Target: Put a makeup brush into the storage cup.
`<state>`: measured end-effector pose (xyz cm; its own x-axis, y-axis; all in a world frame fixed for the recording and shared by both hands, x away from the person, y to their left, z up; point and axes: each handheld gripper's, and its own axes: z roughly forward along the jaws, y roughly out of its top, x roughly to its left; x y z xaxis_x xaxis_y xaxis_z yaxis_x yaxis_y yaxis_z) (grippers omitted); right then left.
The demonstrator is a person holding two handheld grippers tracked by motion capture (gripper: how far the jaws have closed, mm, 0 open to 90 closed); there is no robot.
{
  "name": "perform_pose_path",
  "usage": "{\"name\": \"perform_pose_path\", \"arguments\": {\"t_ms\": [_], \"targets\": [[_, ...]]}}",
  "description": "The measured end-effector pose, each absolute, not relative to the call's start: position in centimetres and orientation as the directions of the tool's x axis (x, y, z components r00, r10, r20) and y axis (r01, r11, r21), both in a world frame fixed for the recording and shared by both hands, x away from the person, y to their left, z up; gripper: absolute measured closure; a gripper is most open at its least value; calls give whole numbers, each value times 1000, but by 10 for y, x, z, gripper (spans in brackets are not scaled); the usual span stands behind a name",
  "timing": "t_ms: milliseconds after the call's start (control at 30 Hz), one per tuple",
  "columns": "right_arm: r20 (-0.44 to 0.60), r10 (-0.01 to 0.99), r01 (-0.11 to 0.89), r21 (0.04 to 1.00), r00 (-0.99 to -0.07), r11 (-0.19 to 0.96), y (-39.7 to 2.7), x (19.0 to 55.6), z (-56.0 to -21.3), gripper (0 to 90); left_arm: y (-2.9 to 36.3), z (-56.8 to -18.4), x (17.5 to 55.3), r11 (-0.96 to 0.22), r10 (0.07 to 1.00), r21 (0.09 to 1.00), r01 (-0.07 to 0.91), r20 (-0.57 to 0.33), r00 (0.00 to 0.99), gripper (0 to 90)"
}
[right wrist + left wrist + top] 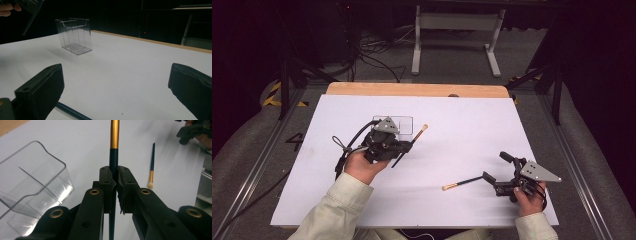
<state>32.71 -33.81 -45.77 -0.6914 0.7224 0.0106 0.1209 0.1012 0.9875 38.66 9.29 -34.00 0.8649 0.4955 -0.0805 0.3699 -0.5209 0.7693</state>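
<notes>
Left tongs [113, 176] clamp a light, stiff, slippery brush [114, 150] mid-handle, beside the clear box [35, 182]; right tongs [117, 87] gape empty.

We see a clear, glossy plastic container [32, 185], a brush [114, 150] with shiny gold metal ferrule — and a matt white sheet [462, 150] over wood.

A clear box [393, 124] stands just behind the left tool [404, 146]. A loose brush [462, 182] lies before the right tool [492, 170]. Bare white bench [472, 130] spreads between them and to the far edge.
</notes>
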Motion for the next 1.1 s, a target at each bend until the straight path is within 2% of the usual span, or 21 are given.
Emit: {"name": "perform_pose_path", "arguments": {"t_ms": [200, 700, 867, 1100], "targets": [[10, 722, 121, 987, -692, 102, -338, 327, -458, 9, 99, -341, 385, -482, 476, 827, 289, -30, 879, 823], [12, 720, 121, 988, -693, 100, -338, 327, -458, 9, 122, -344, 388, -278, 478, 934, 224, -68, 876, 824], [14, 721, 123, 987, -693, 99, -338, 327, -458, 9, 125, -347, 389, -244, 499, 952, 188, -43, 865, 824], [7, 720, 120, 987, -694, 107, -338, 327, -458, 9, 129, -354, 393, -191, 513, 966, 174, -53, 857, 824]]}}
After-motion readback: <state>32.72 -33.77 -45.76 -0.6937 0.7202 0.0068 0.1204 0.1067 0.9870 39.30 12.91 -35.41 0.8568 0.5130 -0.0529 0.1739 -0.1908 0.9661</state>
